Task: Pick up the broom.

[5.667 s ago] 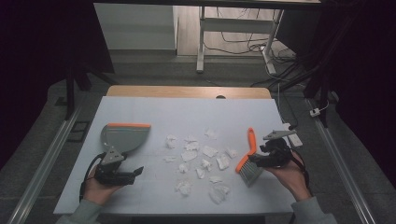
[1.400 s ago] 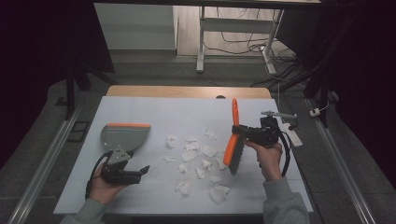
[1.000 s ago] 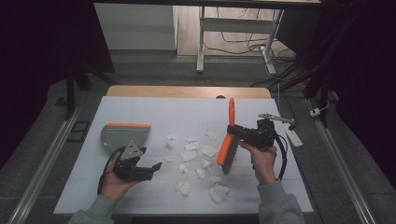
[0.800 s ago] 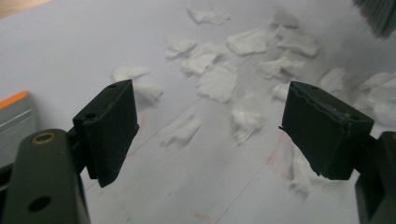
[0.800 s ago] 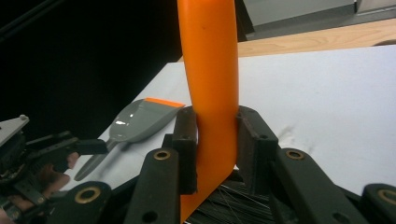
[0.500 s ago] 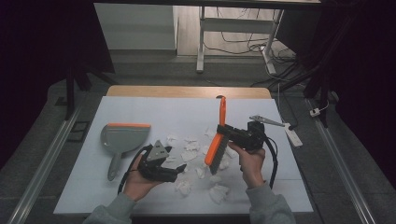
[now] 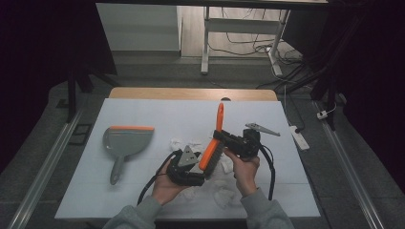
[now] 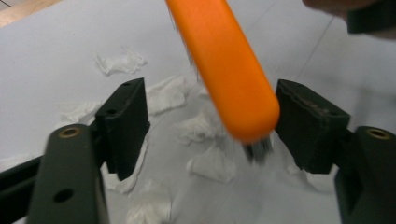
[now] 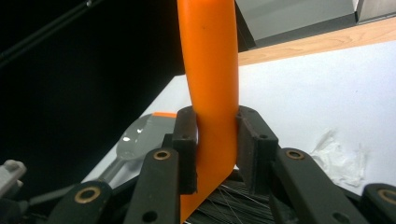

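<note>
My right gripper (image 7: 220, 139) is clamped on the orange brush (image 7: 213, 140): in the right gripper view both black pads press flat against the brush (image 9: 210, 93) at the bend where the handle meets the head, with dark bristles showing below the pads. In the high view the brush stands tilted, handle tip pointing up and away from me, bristle end down and toward my left hand. My left gripper (image 7: 193, 174) sits just beside that lower end, near the front middle of the white table (image 7: 143, 109). In the left gripper view the rounded orange end of the brush (image 8: 224, 70) hangs between my two left fingers (image 8: 123, 119). The jaws stand apart and have just been closing; the right-hand pad lies right beside the brush, but I cannot tell whether it touches, and the left-hand pad is clearly apart from it. Crumpled white paper scraps (image 8: 205, 163) lie scattered on the table under both grippers. The grey dustpan (image 7: 125, 143) with its orange lip rests on the table well to the left, apart from both hands.
</note>
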`<state>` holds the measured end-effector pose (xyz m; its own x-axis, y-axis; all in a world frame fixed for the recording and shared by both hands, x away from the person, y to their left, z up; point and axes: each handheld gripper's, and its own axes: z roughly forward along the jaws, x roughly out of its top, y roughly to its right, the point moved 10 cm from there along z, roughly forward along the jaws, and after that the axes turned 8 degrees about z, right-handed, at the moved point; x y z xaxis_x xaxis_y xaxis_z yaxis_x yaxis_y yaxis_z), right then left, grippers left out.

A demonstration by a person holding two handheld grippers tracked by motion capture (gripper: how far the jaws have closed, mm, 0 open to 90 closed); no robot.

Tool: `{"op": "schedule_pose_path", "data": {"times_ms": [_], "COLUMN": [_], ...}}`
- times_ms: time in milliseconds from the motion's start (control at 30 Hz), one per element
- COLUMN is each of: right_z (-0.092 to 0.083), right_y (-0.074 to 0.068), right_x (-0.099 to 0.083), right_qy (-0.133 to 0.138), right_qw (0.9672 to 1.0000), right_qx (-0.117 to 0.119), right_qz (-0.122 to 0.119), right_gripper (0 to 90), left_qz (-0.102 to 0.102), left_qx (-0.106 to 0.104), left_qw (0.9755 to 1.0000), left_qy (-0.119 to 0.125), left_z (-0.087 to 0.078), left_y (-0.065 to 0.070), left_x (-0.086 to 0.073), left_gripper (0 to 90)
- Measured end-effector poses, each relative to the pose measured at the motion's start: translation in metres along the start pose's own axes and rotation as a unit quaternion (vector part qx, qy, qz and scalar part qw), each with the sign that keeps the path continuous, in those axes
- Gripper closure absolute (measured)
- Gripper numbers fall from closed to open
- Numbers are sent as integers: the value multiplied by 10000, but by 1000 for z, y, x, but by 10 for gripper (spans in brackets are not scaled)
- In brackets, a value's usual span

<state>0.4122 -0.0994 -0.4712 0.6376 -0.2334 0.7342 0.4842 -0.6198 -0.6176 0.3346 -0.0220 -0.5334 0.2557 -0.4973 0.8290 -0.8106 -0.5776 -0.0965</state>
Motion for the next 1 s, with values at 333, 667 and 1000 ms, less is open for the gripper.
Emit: {"op": "schedule_pose_path", "data": {"times_ms": [333, 667, 1000], "right_z": [0, -4, -6], "right_y": [0, -4, -14], "right_x": [-2, -3, 0], "right_qy": [233, 258, 109], "right_qw": [9992, 9987, 9991], "right_qx": [82, 216, 417], "right_qz": [322, 374, -16], "right_gripper": [707, 705, 584], "left_qz": [-193, -422, -53], "left_qx": [-68, -209, -151], "left_qw": [9994, 9987, 9998], "left_qy": [286, 182, -96], "left_z": [10, 2, -21], "left_y": [-3, -18, -35], "left_x": [3, -2, -8], "left_gripper": [604, 770, 782]}}
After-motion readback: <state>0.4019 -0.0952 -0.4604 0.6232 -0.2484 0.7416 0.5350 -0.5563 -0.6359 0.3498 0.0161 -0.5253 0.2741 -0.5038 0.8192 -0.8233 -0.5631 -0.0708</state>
